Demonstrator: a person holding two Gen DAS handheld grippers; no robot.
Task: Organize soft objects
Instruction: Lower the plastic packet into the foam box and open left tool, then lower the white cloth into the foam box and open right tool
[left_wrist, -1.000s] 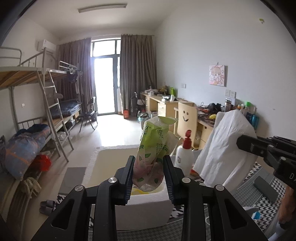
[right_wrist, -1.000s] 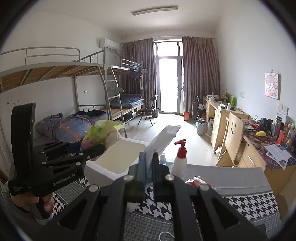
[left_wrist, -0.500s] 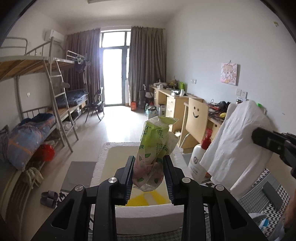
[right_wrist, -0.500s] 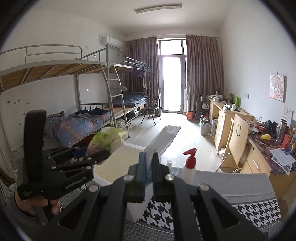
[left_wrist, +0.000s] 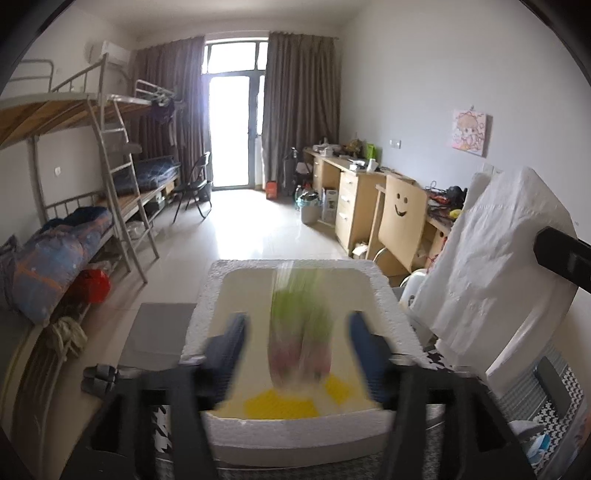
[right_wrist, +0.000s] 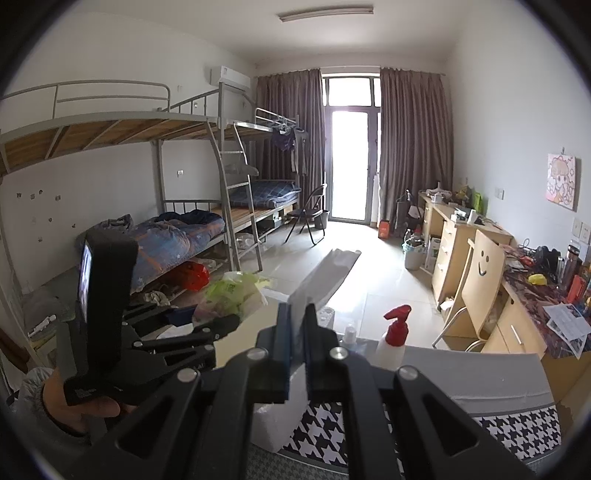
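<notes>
Two claws in play, and your left claw (left_wrist: 297, 334) has just changed: half a second ago it was clamped on the green packet (left_wrist: 300, 332), now its fingers stand wide apart with clear gaps on both sides of the packet. The packet shows as a vertical blur between them, over the open white foam box (left_wrist: 295, 430), so it reads as released and dropping in; whether it has landed you cannot tell from the blur. A yellow item (left_wrist: 282, 406) lies on the box floor right under it. From the right wrist view the packet (right_wrist: 236, 291) sits just ahead of the left claw's tips, above the box. Your right claw (right_wrist: 297, 332) is pressed together on the white plastic bag (right_wrist: 325, 273), same pinch as a second ago, and the bag hangs up beside the box in the left view (left_wrist: 491, 273). For the task that means one soft thing is most likely in the box, and the white bag looks like the next to go in. A red-capped pump bottle (right_wrist: 393, 338) stands on the checkered worktop (right_wrist: 517, 432) near the box; mind it when you swing the bag over.
</notes>
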